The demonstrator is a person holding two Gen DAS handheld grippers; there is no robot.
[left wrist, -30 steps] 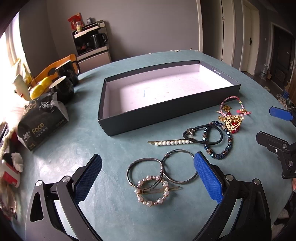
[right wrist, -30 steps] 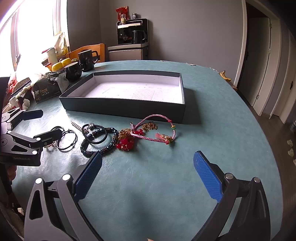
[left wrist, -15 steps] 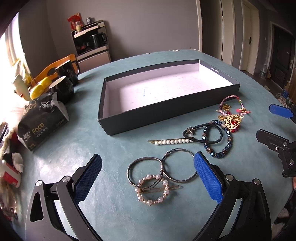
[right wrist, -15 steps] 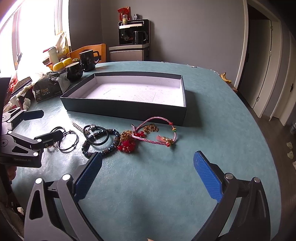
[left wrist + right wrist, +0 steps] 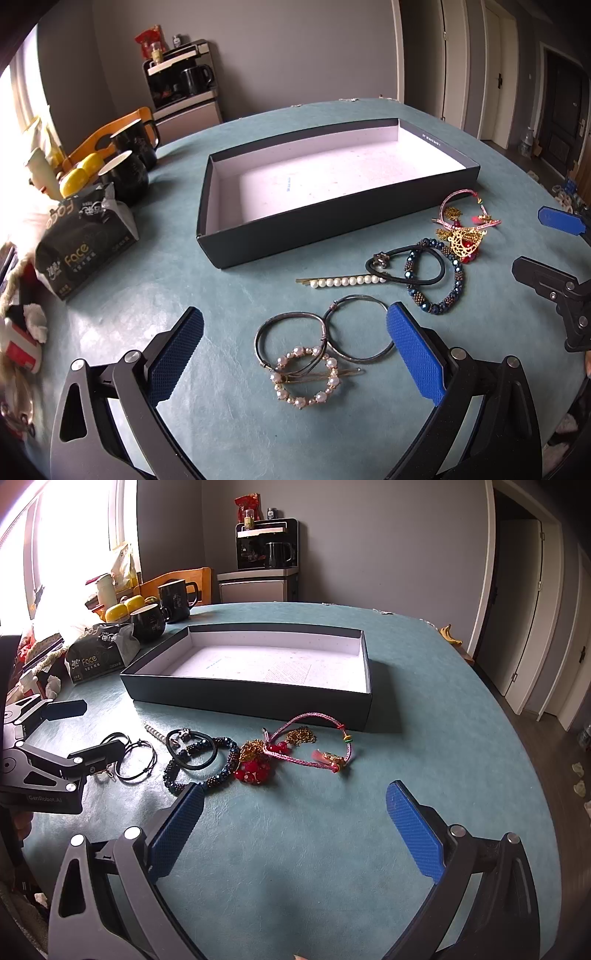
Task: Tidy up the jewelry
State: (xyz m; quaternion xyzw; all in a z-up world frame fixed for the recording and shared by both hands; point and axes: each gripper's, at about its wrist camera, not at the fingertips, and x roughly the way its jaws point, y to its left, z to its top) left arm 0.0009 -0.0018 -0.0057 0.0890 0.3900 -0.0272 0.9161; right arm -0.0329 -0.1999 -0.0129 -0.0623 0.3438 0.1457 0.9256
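Jewelry: a bunch of small pieces lies on the blue-green table point(image 5: 184, 295), all in front of the box and none inside it.
Box: the dark box point(image 5: 332, 229) has a white inside. It sits flat in the middle of the table, just behind the jewelry.
Pearl ring clip: the round pearl clip point(image 5: 306, 376) is the piece nearest the left gripper. It lies partly on top of a dark ring.
Dark rings: two thin dark rings point(image 5: 325, 334) are joined side by side, just behind the pearl clip.
Pearl pin: a long pin with a row of pearls point(image 5: 341, 281) lies flat between the rings and the box.
Black hair tie: the black hair tie point(image 5: 404, 264) lies across the blue bead bracelet point(image 5: 443, 299) and touches the end of the pearl pin.
Red and gold piece: a gold charm with red beads point(image 5: 464, 242) sits next to the bead bracelet.
Pink cord bracelet: the pink cord point(image 5: 314, 744) lies close to the front wall of the box, tangled with a gold chain.
Left gripper: the left gripper point(image 5: 293, 345) has its two blue pads wide apart and holds nothing. It hangs above the rings and the pearl clip.
Right gripper: the right gripper point(image 5: 294, 823) is spread wide too and holds nothing. It is over bare table, near the red beads and pink cord.
Other things: a tissue pack point(image 5: 79, 247) and two black mugs point(image 5: 129, 162) stand on the left side of the table, well apart from the jewelry.
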